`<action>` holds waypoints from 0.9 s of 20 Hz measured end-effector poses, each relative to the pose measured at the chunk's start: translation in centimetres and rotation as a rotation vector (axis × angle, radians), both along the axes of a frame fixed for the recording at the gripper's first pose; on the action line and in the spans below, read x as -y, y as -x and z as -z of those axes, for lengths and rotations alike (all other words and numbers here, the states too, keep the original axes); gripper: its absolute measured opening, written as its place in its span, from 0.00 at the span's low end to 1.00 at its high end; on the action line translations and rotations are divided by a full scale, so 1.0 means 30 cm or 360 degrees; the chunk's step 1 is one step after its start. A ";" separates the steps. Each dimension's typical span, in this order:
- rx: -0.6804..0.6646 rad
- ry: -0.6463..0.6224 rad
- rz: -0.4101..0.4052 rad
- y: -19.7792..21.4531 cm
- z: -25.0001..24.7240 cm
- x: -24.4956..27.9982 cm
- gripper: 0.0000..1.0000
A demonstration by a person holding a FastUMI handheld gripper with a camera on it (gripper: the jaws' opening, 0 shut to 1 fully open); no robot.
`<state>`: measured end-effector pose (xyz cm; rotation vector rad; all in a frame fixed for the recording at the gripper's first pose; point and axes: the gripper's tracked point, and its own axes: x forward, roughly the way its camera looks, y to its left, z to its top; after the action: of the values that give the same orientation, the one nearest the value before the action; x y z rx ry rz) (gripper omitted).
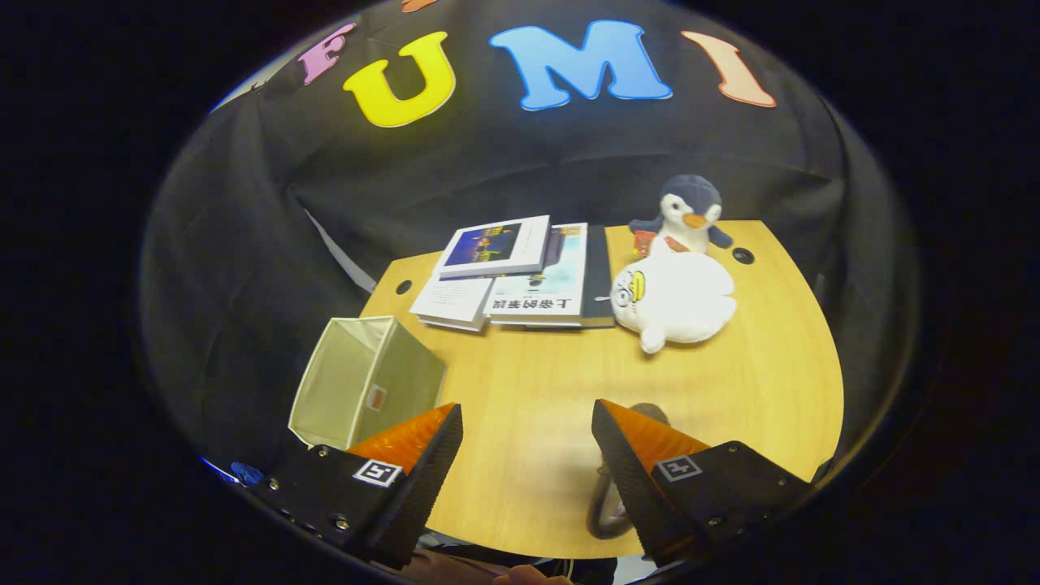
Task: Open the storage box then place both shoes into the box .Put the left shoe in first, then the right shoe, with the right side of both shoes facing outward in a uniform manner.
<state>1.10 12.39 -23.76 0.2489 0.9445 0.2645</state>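
Note:
My gripper (pixel 526 414) hangs above the wooden table (pixel 528 382) with its fingers wide apart and nothing between them. The beige fabric storage box (pixel 366 382) stands at the table's left edge, just ahead of the left finger (pixel 406 455). Its top is open and its inside looks empty. A dark rounded thing, probably a shoe (pixel 603 508), lies under the right finger (pixel 650 455), which hides most of it. A grey part of it peeks out above that finger's tip.
A stack of books (pixel 520 272) lies at the far middle of the table. A white plush seal (pixel 674 301) sits to their right, with a penguin plush (pixel 689 213) behind it. A person's hand (pixel 528 577) shows below the fingers.

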 end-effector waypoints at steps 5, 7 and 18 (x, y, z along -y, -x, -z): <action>-0.0037 -0.0010 0.0088 0.084 0.081 0.158 0.98; -0.0050 0.0020 0.0090 0.110 0.129 0.207 0.98; -0.0419 0.0195 0.0018 0.287 0.493 0.328 0.98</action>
<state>-7.52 2.56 -38.56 0.1789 1.2149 0.1646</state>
